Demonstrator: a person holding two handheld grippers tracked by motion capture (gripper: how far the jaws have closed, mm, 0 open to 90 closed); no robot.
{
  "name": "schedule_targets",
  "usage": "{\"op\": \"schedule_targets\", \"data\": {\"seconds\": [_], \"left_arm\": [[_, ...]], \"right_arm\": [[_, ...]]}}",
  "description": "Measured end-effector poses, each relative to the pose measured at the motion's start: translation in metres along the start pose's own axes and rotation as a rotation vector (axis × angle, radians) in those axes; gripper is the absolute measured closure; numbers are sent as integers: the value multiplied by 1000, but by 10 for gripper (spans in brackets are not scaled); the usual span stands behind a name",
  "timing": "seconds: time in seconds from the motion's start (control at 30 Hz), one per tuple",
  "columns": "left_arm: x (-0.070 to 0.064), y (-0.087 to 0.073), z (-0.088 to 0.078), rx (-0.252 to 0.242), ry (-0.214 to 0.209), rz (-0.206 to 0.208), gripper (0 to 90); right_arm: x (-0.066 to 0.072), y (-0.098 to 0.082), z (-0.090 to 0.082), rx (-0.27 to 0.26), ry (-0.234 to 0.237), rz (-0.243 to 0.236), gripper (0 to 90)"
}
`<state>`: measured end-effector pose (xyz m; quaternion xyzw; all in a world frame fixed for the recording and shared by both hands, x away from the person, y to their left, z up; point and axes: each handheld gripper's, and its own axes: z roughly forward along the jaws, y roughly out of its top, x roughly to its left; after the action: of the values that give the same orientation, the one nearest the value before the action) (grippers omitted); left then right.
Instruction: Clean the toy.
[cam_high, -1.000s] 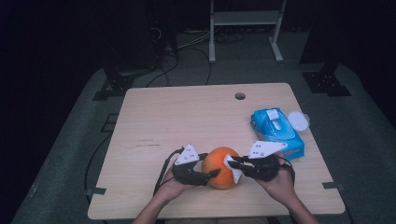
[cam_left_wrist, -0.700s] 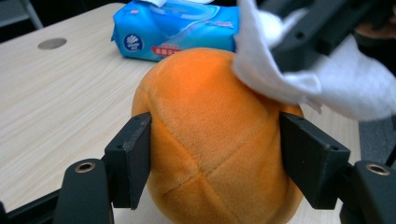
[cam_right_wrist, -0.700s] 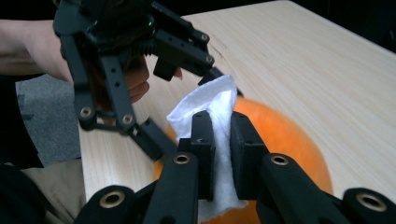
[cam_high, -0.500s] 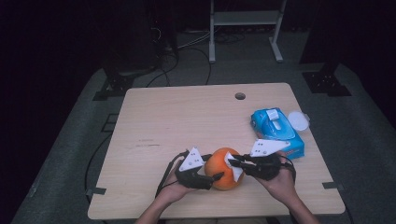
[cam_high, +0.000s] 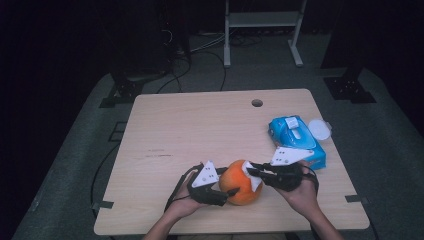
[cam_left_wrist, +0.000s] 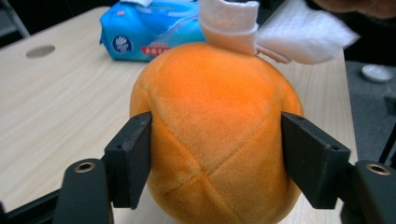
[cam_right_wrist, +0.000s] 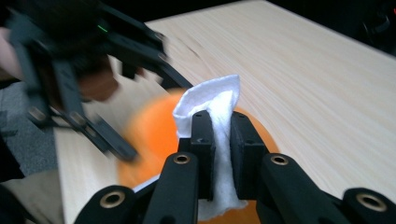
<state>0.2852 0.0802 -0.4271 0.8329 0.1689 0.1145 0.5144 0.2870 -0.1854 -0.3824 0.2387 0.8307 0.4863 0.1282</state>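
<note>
At the table's (cam_high: 165, 130) near edge, the left gripper (cam_high: 226, 192) clamps the orange plush ball (cam_high: 240, 184) from the side, its jaws pressing both flanks; the ball rests on the table between the two hands; just right of it, the right gripper (cam_high: 252, 172) pinches a folded white wipe (cam_right_wrist: 212, 105), jaws narrow, lying against the ball's top; any wiping stroke would run leftward over the crown; the blue wipe pack (cam_high: 295, 137) lies well apart, farther right.

Light wood table (cam_high: 200, 130) with round cable hole (cam_high: 257, 103), on grey floor (cam_high: 80, 165). Dark room behind, white metal rack legs (cam_high: 226, 45), black stand bases (cam_high: 122, 92), cables on floor (cam_high: 200, 47).
</note>
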Motion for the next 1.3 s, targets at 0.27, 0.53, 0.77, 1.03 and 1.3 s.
{"op": "schedule_targets", "data": {"seconds": [0.27,0.53,0.77,1.03,1.3], "left_arm": [[6,-1,3,-19,-29,-119,254],[5,-2,1,-11,-21,-52,296],[13,-2,2,-21,-75,-191,168],[0,0,1,-18,-31,-8,314],[7,2,1,-42,-77,-136,207]], "right_arm": [[10,-1,8,-6,48,8,804],[11,4,7,-5,54,-16,804],[5,-7,6,9,70,33,805],[18,7,8,-11,75,-27,804],[2,-5,1,3,55,31,805]]}}
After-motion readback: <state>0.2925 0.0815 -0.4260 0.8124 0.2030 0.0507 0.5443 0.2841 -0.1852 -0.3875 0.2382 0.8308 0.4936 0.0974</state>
